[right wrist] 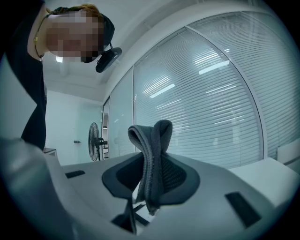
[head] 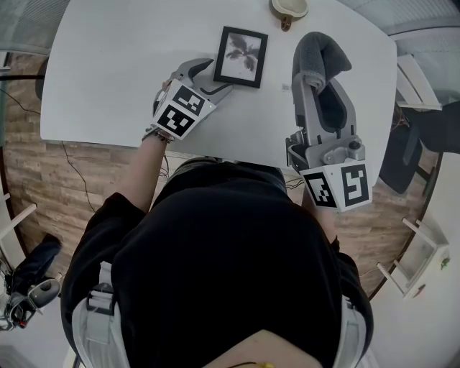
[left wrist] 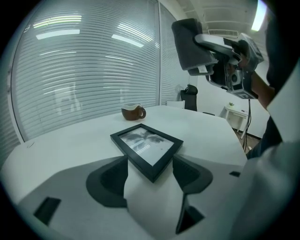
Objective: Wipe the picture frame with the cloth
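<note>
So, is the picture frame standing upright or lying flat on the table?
Lying flat: the picture frame rests face up on the white table, its glass seen from above.

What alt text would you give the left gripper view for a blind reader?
A black picture frame lies flat on a white table, its near corner between the left gripper's open jaws. A brown cup stands beyond it.

From the head view I see the cup [head: 289, 8] cut off by the top edge, and the person's torso [head: 230, 244] hides the near rim of the tabletop [head: 108, 86]. The lower end of the cloth [right wrist: 152, 140] vanishes between the jaws of the right claw [right wrist: 151, 180]. I cannot identify the print in the picture frame [left wrist: 146, 146].
</note>
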`<state>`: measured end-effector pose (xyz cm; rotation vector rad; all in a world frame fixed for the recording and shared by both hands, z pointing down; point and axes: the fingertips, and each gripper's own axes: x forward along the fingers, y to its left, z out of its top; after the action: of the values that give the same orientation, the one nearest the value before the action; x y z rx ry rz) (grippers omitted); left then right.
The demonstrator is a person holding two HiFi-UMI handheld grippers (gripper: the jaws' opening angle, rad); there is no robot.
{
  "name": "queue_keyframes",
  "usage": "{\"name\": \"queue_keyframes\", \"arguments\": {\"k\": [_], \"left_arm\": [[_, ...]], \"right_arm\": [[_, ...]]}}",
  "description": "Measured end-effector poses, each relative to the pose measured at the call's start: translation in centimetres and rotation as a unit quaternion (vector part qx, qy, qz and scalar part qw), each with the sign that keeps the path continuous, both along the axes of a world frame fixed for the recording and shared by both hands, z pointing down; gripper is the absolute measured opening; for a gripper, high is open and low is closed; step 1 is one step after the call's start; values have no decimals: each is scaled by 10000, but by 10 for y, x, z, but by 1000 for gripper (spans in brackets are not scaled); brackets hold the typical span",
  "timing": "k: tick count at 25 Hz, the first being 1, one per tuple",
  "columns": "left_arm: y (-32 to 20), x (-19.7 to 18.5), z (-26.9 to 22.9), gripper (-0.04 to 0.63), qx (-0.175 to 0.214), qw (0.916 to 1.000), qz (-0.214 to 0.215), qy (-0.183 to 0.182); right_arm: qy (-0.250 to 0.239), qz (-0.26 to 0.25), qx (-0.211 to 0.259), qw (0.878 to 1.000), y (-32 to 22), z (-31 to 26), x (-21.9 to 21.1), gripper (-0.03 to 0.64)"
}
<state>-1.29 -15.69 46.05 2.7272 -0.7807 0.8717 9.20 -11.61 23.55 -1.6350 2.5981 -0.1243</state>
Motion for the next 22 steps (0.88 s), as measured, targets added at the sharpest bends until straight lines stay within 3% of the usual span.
{"name": "queue_keyframes", "arguments": {"k": [9,22], "left_arm": [[0,1,9,301,-82,9991,-19,-414],[1,3,15,300,-343,9975,67,-612]], "right_arm": [[-16,-38,-17,10000,0,1,-2,94],[-70,-102,-72,9999,-3,6,-2,94]]}}
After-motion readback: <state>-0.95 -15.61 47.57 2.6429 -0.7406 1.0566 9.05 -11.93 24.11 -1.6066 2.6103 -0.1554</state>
